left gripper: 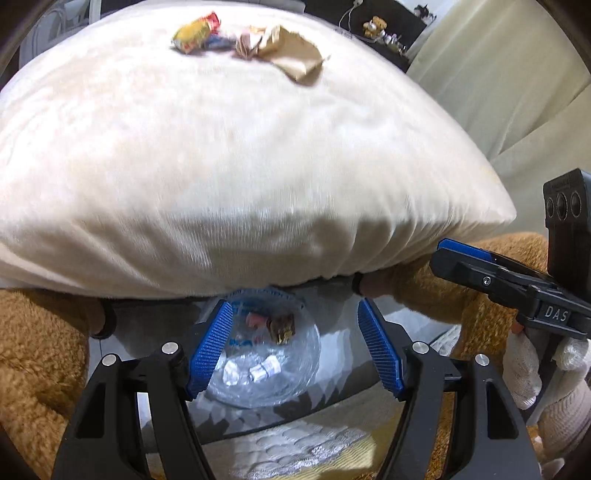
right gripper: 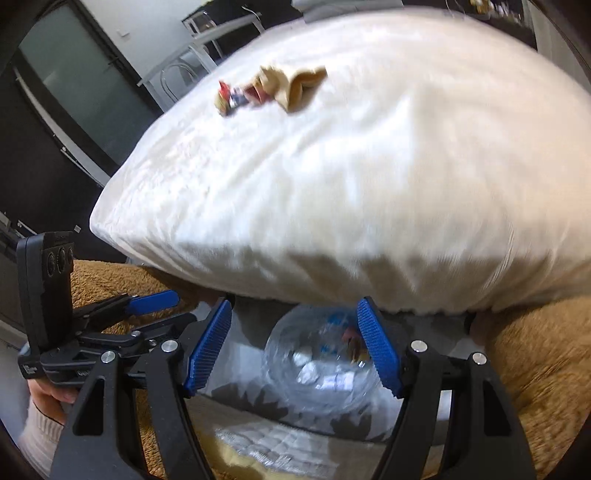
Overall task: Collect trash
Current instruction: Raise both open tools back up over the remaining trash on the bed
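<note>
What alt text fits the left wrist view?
The open left gripper frames a clear plastic bag already holding scraps, below a large white pillow. Wrappers and brown paper lie on the pillow's far side.

Count, both wrist views:
- 1 white pillow (left gripper: 236,177).
- On pillow: 1 yellow-red wrapper (left gripper: 195,33), 1 crumpled brown paper (left gripper: 291,51), 1 small pinkish scrap (left gripper: 245,44) between them; blurred, so count approximate.
- 1 clear bowl (left gripper: 303,376) holding about 4 trash bits (left gripper: 280,326).
- 2 claws: left claw (left gripper: 295,347), right claw (right gripper: 293,347).
</note>
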Demonstrator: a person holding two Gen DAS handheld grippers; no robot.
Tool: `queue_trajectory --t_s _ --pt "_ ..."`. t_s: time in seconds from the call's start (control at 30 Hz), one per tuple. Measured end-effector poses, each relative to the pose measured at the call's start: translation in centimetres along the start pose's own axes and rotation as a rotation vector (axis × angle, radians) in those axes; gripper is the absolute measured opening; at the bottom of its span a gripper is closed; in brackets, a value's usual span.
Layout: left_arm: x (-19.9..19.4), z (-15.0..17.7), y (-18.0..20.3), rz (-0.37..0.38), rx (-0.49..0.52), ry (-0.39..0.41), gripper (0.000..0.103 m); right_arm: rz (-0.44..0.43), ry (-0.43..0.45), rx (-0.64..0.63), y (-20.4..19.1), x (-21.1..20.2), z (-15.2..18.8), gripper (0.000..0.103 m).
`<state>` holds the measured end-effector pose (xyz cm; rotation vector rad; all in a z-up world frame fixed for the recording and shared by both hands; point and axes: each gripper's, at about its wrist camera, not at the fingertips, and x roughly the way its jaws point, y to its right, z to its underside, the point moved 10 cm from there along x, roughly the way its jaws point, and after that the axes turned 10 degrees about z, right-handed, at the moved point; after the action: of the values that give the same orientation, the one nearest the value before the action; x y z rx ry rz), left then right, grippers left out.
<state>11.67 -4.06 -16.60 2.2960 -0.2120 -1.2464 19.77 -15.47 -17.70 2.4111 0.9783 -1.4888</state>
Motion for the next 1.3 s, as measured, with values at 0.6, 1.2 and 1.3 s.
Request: queue_trajectory --t_s 0.6,1.2,1.3 --pt "-7.0 -11.5 -2.0 -0.07 0.104 0.236 0.069 0.025 0.23 -0.213 -1.1 -1.6 -11.8 0.07" --pt "-5.5 -21.1 -7.1 -0.125 0.157 0.238 0.069 0.019 0.201 -0.319 -2.4 6.1 -20.9 0.075" --pt "-4.8 -22.3 -7.9 -0.134 0.168 0.23 0.069 -0.006 0.181 -0.353 -2.8 7.4 -21.7 0.081"
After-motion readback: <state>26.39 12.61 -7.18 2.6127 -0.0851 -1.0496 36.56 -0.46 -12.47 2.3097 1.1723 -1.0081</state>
